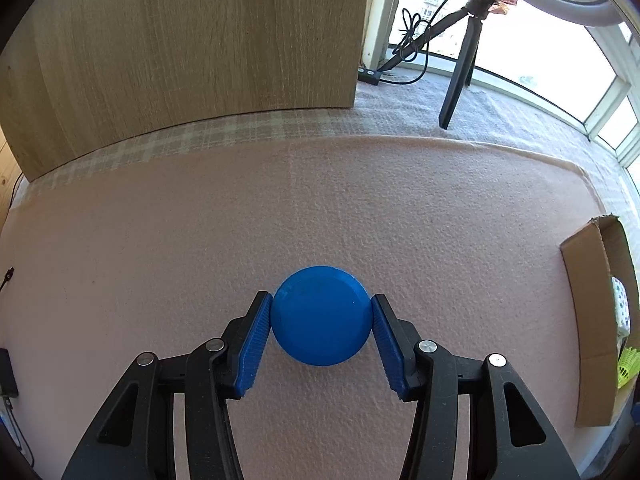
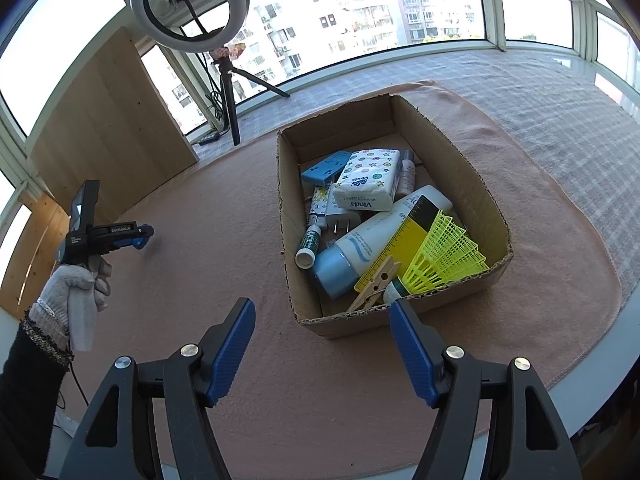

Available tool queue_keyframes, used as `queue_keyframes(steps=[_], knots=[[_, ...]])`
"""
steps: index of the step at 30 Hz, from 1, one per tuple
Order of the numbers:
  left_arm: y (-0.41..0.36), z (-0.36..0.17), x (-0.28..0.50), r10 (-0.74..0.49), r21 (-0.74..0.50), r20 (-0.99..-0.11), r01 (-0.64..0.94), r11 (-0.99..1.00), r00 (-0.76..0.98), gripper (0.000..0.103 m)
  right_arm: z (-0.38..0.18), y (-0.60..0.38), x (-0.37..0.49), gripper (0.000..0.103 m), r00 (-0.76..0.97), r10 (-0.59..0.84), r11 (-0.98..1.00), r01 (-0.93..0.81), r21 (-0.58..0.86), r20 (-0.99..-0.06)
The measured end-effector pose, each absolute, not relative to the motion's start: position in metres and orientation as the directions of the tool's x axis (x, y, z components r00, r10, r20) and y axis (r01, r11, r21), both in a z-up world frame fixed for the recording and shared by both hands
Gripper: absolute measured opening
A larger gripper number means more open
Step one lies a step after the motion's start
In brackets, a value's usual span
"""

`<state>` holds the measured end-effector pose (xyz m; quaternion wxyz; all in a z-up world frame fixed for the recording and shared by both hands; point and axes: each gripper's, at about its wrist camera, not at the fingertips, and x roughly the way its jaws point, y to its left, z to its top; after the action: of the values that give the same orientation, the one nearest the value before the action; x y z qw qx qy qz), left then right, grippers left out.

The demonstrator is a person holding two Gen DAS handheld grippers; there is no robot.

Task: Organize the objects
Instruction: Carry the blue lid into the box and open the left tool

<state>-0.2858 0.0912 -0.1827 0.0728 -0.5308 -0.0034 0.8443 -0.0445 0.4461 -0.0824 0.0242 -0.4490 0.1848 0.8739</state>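
One blue disc (image 1: 320, 316) in my left gripper (image 1: 322, 312); the fingers (image 1: 256, 340) press its two sides, clamped on it, well left of the cardboard box (image 2: 496, 208) on the pink tabletop (image 1: 280, 208). One box, holding one tissue pack (image 2: 370, 179), one white tube (image 2: 360, 248), one yellow ruler (image 2: 404, 244), one yellow shuttlecock (image 2: 448, 256), one clothespin (image 2: 374, 286). Only the right wrist view shows these contents; the left wrist view catches just the box's edge. My right gripper (image 2: 322, 320) hangs near the box's front wall, fingers apart, nothing between. One ring light (image 2: 188, 6) on a tripod behind the box.
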Motion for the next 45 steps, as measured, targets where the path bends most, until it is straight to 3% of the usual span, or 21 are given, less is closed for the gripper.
queue_keyframes(steps=[12, 24, 45], knots=[[0.243, -0.124, -0.255, 0.337, -0.146, -0.826, -0.406, -0.902, -0.451, 0.054, -0.086, 0.458, -0.026, 0.066, -0.589, -0.123, -0.928, -0.216, 0.302, -0.799], [0.383, -0.122, -0.235, 0.410, -0.146, -0.822, -0.548, -0.823, -0.396, 0.054, -0.093, 0.473, -0.006, 0.066, -0.577, -0.117, -0.927, -0.229, 0.298, -0.808], [0.437, -0.131, -0.243, 0.407, -0.141, -0.830, -0.562, -0.815, -0.383, 0.055, -0.103, 0.496, 0.003, 0.066, -0.559, -0.111, -0.918, -0.260, 0.300, -0.822]])
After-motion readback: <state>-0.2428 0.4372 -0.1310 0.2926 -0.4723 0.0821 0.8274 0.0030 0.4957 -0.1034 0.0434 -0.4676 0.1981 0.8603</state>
